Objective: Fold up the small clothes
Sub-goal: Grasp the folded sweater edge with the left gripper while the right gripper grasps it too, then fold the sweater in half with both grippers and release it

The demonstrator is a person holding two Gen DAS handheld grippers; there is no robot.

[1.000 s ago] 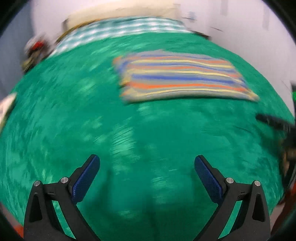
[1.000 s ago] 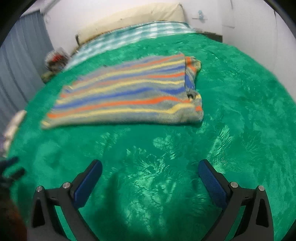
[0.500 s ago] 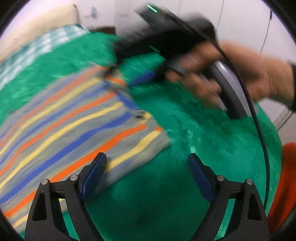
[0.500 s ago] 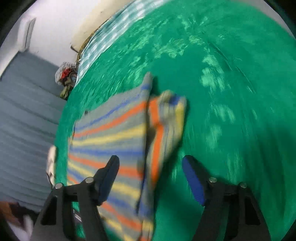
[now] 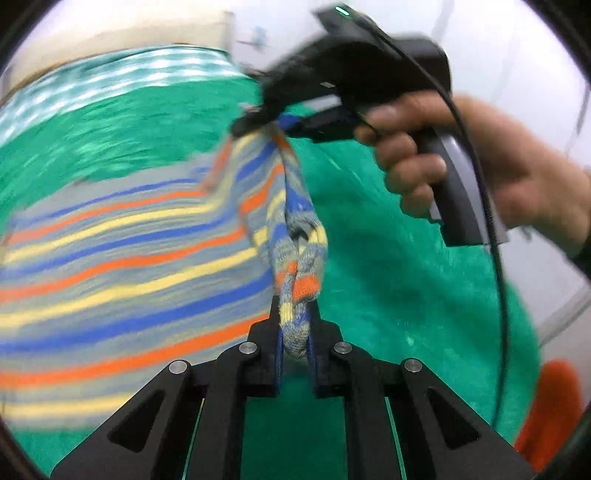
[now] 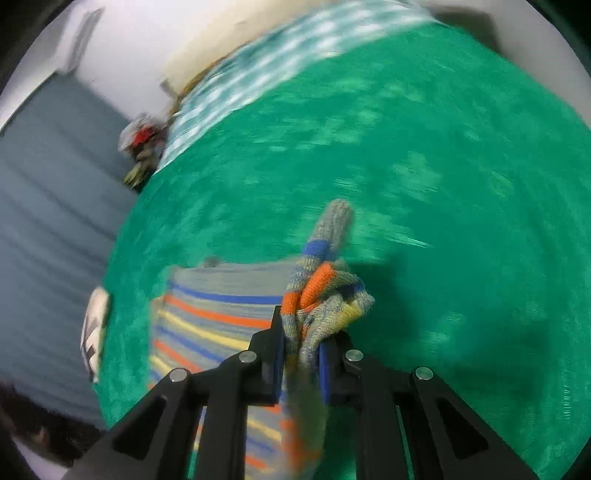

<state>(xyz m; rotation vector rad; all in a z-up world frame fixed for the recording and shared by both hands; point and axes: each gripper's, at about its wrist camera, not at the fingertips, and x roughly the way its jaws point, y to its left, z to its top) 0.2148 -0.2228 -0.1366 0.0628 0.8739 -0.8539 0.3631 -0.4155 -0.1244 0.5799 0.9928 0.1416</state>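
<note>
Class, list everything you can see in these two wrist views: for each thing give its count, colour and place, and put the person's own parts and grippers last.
striped knit garment: one, grey with orange, yellow and blue stripes; partly on the blanket, one edge lifted
green blanket: one, green; covers the bed
checked sheet: one, teal and white; far end of the bed
pillow: one, cream; beyond the sheet, by the wall
cluttered bundle: one, red and dark, blurred; beside the bed
curtain: one, grey-blue; beside the bed
left gripper: one, black, blue pads; clamped on the garment's edge
right gripper: one, black, blue pads; clamped on another bunched edge
right hand: one; gripping the right gripper's handle
</note>
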